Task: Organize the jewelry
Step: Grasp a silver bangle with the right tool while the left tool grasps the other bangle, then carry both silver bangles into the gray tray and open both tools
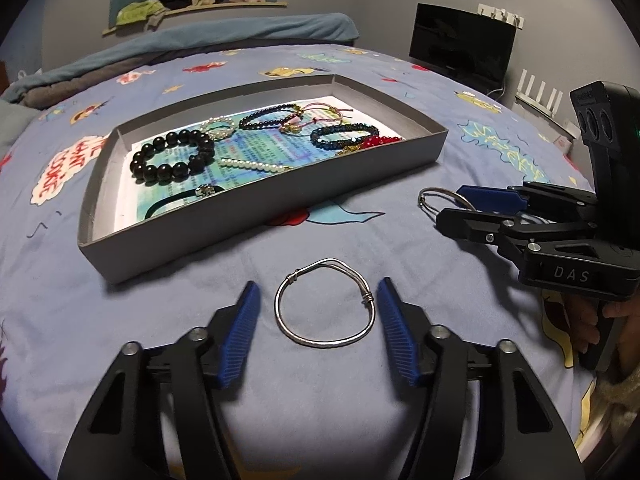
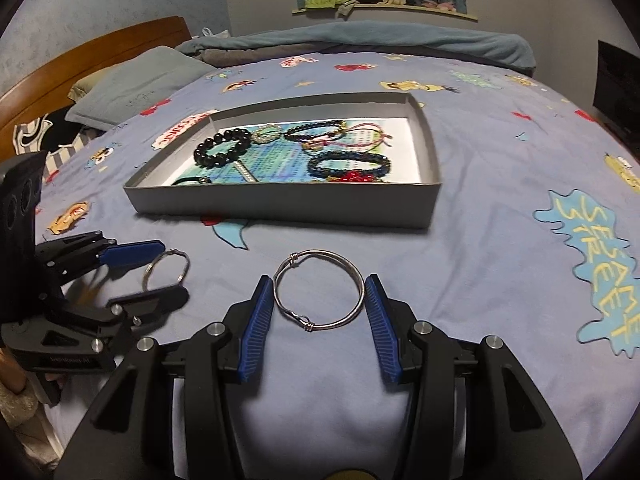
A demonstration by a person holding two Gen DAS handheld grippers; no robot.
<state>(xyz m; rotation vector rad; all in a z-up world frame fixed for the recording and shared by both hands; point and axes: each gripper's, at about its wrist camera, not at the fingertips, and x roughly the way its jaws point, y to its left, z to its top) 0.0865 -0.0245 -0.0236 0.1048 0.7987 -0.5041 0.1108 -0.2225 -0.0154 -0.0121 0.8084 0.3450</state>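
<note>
Two silver wire bangles lie on the blue bedspread in front of a grey box lid (image 1: 256, 204) (image 2: 288, 200) that holds several bracelets. My left gripper (image 1: 318, 296) (image 2: 176, 272) is open with its blue pads either side of one bangle (image 1: 326, 304) (image 2: 166, 270). My right gripper (image 2: 318, 292) (image 1: 460, 206) is open around the other bangle (image 2: 318, 290) (image 1: 444, 200). Both bangles rest flat on the bed, and the pads stand close beside them. In the box are a black bead bracelet (image 1: 172, 156), a pearl strand (image 1: 252, 166), a dark blue bead bracelet (image 1: 344, 136) and red beads (image 1: 378, 142).
A folded blue blanket (image 2: 360, 40) lies along the far edge of the bed. A pillow (image 2: 136, 84) and wooden headboard (image 2: 88, 52) are at the left. A black monitor (image 1: 460, 44) and white router (image 1: 536, 96) stand beyond the bed's right side.
</note>
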